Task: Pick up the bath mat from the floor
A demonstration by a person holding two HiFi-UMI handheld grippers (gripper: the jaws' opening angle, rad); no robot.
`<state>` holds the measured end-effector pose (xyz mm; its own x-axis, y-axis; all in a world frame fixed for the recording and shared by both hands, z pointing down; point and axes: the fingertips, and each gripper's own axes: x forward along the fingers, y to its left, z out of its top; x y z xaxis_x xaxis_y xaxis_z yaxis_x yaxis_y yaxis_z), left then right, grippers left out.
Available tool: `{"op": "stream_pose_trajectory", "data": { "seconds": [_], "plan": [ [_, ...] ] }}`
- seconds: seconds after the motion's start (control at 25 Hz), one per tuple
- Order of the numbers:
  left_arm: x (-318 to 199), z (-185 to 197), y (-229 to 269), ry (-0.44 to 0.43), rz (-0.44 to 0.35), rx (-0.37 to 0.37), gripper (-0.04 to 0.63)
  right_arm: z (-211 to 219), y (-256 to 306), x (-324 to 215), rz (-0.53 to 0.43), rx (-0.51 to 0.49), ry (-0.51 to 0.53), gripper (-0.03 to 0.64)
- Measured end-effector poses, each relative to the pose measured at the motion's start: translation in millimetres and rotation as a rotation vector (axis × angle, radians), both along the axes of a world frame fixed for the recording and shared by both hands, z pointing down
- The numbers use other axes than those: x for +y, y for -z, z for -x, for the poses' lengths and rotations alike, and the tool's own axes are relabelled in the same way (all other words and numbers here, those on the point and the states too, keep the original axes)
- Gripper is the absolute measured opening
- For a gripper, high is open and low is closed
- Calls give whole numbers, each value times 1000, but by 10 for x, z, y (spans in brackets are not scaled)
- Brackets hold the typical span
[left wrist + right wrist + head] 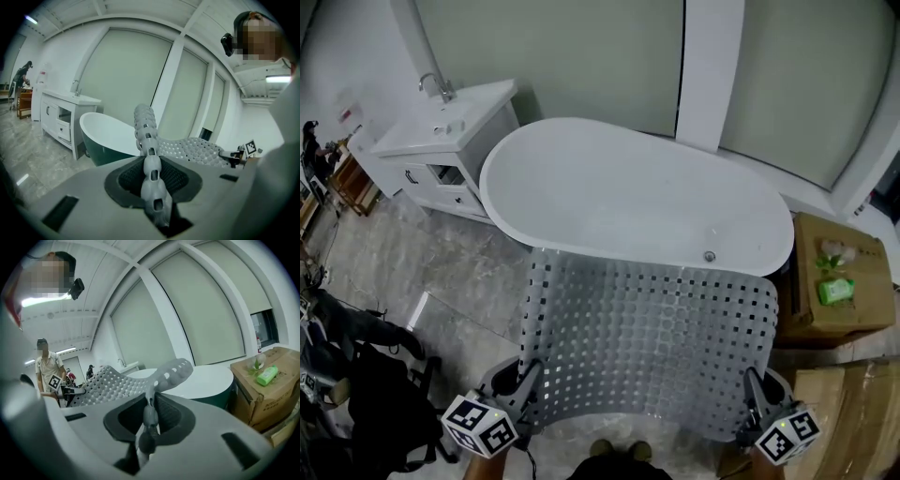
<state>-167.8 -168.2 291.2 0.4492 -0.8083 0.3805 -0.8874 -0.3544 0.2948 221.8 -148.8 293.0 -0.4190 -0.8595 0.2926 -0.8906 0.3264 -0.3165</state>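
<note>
**A:** Where's the bath mat (647, 337) now?

**B:** Off the floor. The left hand-held gripper (525, 382) pinches one near corner and the right hand-held gripper (754, 392) pinches the other. The far edge reaches over the bathtub (581, 159) rim.

**A:** How would you lift it well?

**B:** I'd grip firmly, raise both corners level and together, and hold them apart so the mat doesn't sag or slip.

white bathtub (619, 187) between vanity (441, 141) and cardboard box (806, 281) — green bottle (837, 291) on top
</note>
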Motion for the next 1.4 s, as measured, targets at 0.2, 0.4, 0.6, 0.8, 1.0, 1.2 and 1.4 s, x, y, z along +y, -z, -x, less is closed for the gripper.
{"op": "stream_pose_trajectory", "data": {
  "seconds": [0.2,0.4,0.6,0.8,1.0,1.2,1.4],
  "plan": [
    [141,64,445,6,-23,28,89,46,477,115,-40,-13,4,49],
    [343,101,750,-6,-53,41,89,33,827,324,-84,-18,18,49],
    [540,161,1072,-16,-83,50,89,54,1151,558,-119,-25,27,49],
    [745,266,1306,-8,-106,87,89,128,1426,831,-157,-47,22,48],
    [966,263,1494,-26,-138,109,89,104,1613,1146,-195,-73,-9,48],
    [1033,243,1667,-52,-170,103,89,44,1747,1292,-222,-82,-35,48],
    [1098,223,1720,-67,-182,102,89,54,1811,1385,-235,-76,-34,48]
  ]
}}
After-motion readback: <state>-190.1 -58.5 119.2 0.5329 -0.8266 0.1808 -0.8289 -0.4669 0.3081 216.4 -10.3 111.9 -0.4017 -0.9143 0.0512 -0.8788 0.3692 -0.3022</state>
